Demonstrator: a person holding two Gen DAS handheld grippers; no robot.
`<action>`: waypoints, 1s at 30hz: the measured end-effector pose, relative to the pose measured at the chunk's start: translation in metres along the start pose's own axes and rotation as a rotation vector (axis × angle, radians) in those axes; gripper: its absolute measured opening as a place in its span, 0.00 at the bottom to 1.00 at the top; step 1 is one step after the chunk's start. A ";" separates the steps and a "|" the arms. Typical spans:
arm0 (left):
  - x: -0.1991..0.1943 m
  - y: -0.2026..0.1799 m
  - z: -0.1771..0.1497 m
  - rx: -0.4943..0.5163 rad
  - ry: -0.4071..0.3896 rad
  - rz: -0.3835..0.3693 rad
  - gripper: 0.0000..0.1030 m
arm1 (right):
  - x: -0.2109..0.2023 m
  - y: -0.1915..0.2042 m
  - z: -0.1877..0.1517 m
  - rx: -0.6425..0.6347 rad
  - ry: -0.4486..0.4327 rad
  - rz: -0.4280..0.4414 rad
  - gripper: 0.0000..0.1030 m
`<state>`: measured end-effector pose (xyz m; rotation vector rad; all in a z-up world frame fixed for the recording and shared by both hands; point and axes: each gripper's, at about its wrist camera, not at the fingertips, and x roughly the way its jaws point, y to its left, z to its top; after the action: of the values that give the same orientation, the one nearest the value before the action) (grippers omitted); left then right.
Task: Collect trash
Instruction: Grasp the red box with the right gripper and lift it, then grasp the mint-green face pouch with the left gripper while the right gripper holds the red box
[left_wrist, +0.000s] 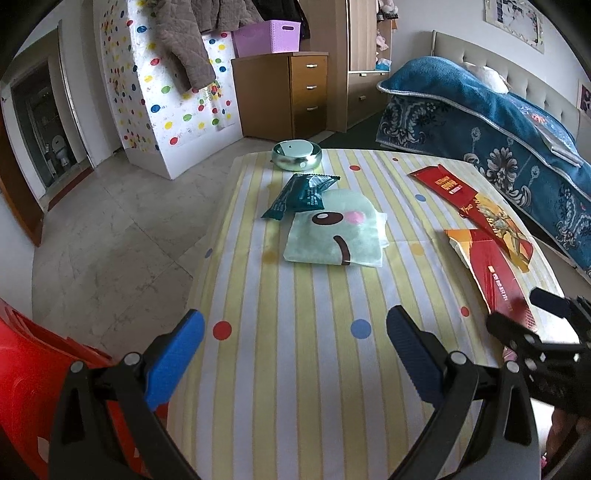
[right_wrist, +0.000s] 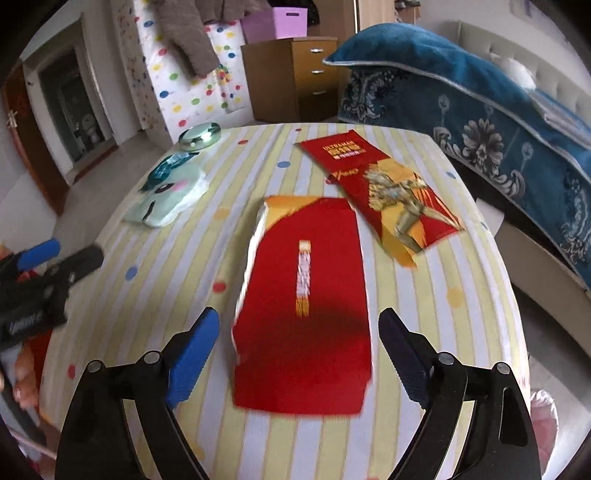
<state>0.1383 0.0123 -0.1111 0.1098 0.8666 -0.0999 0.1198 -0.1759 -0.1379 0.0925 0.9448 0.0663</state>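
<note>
At the far left, beside the desk (left_wrist: 295, 369), stands a red plastic bin (left_wrist: 33, 387); I think it is there to take the trash. The left gripper (left_wrist: 295, 343) hovers low over the near edge of the striped cloth, its jaws spread wide and holding nothing, probably waiting for its turn.

Further in, a dark green snack wrapper (left_wrist: 301, 195) lies partly on a pale green packet with a cartoon face (left_wrist: 334, 236), and behind them a round mint-coloured tin (left_wrist: 296, 154) sits near the far edge.

To the right, the red wrapper (right_wrist: 306, 314) lies flat on the cloth, directly ahead of the right gripper (right_wrist: 299, 347). These jaws are also spread wide, one on each side of the wrapper's near end, and I judge this is the approach to pick it. The wrapper is long, thin and glossy, torn open at the far end with an orange inside showing; such flat foil may be difficult to lift from the cloth.

Just beside it, further right, lies a second red wrapper with an Ultraman figure (right_wrist: 388, 192), touching or almost touching the first. A bed with a blue blanket (right_wrist: 480, 110) stands behind.
</note>
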 end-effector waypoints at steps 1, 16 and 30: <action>0.000 0.000 0.000 0.000 0.000 0.000 0.93 | 0.004 -0.001 0.001 0.008 0.012 -0.007 0.86; 0.004 -0.001 0.001 0.013 0.005 -0.016 0.93 | -0.036 -0.003 -0.015 -0.028 -0.080 -0.028 0.74; 0.071 -0.023 0.052 0.028 0.084 -0.072 0.85 | -0.053 -0.009 0.000 -0.034 -0.138 -0.040 0.74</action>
<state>0.2203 -0.0204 -0.1330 0.1093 0.9532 -0.1757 0.0896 -0.1904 -0.0963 0.0462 0.8072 0.0385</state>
